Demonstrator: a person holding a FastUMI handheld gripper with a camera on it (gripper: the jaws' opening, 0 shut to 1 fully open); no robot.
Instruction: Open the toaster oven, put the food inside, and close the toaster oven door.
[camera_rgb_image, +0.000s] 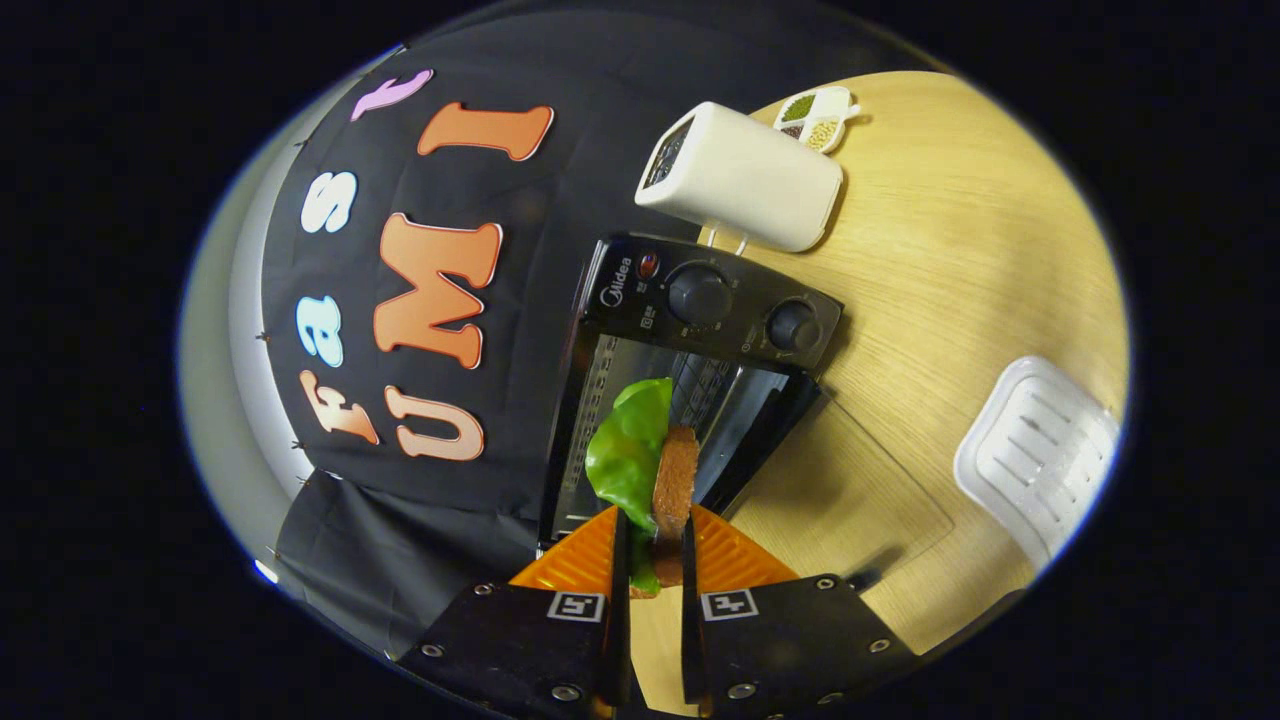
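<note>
Gripper (655, 545) body only: two flat black plates side by side, split by a narrow dark slot. Silver round screws sit along the plates' outer edges and corners, several per plate. Each plate carries a small square fiducial tag, white with a black pattern, at its inner upper corner next to the slot. From the plates rise two triangular, wedge-shaped fingers (580, 560) with fine ribbed grooves across their faces, tapering toward thin inner edges. Jaws nearly together.

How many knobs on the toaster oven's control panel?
2 knobs, both on the toaster oven panel beyond the held food: one mid-panel, the other near the panel's end by the tray. None seem hidden. Gripper jaws clamp the food.
</note>
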